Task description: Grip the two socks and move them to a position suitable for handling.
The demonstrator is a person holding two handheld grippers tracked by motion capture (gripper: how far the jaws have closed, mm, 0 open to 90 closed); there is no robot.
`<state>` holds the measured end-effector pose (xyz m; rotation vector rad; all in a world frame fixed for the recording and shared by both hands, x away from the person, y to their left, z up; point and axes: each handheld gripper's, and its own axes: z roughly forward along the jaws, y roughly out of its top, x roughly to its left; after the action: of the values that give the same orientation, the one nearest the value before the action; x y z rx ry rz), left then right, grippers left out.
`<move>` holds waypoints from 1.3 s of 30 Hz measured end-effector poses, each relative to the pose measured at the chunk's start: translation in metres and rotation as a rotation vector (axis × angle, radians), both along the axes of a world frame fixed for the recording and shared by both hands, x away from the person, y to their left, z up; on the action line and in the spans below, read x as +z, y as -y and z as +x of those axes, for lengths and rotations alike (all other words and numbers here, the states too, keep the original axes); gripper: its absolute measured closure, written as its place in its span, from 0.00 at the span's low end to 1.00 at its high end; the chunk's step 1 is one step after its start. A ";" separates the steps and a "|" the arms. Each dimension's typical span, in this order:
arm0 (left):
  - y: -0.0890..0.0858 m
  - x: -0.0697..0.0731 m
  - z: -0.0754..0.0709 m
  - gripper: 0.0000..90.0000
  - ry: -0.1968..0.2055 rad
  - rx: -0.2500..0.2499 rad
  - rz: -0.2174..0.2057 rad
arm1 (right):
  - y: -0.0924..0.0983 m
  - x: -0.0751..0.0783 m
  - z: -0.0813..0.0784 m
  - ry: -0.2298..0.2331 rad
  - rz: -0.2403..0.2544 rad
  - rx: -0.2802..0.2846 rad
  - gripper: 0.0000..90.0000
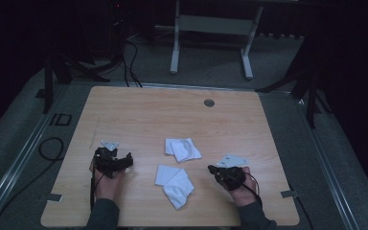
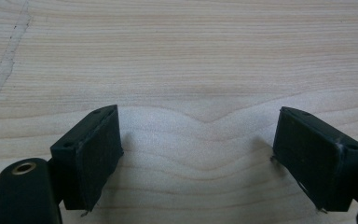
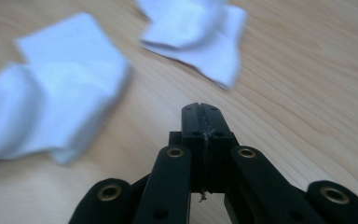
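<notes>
Ahead of the right gripper (image 3: 200,109), jaws pressed together on nothing, 2 white cloths (image 3: 51,107) are lying: likely light, limp, best pinched at a raised fold.

One marking could be read, and only in the high view: the letters "ID" (image 1: 60,119), set in dark strokes on the grey floor (image 1: 24,143) just off the left edge of the table (image 1: 172,115). It sat beside the metal rail running along that side. The tabletop itself carried no print, the two white cloths bore no label that could be made out, and the gripper views offered no writing, brand or number at all.
</notes>
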<state>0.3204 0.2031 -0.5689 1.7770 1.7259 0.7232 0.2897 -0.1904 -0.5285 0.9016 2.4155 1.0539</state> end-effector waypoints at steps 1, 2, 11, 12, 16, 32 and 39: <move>0.000 0.000 0.000 0.17 0.001 0.002 -0.001 | -0.009 0.005 -0.005 0.016 -0.001 0.036 0.99; 0.000 0.000 0.000 0.17 0.000 0.002 -0.001 | -0.009 0.005 -0.005 0.016 -0.001 0.036 0.99; 0.000 0.000 0.000 0.17 0.000 0.003 0.000 | -0.037 0.009 -0.021 -0.007 0.019 0.155 0.99; 0.001 0.000 0.000 0.17 -0.001 0.005 -0.001 | -0.041 0.007 -0.023 -0.014 0.024 0.173 0.99; 0.002 0.000 -0.002 0.19 0.003 0.017 -0.002 | -0.057 -0.002 -0.026 -0.037 0.002 0.212 0.99; 0.006 0.004 -0.011 0.52 0.009 -0.032 -0.002 | -0.086 -0.026 -0.002 -0.084 -0.085 0.197 0.99; 0.010 0.007 -0.015 0.75 -0.003 -0.103 -0.006 | -0.097 -0.025 0.006 -0.095 -0.089 0.202 0.99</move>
<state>0.3058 0.1926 -0.5619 1.8488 1.6239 0.6716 0.2959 -0.0934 -0.5533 0.7049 2.6540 0.9826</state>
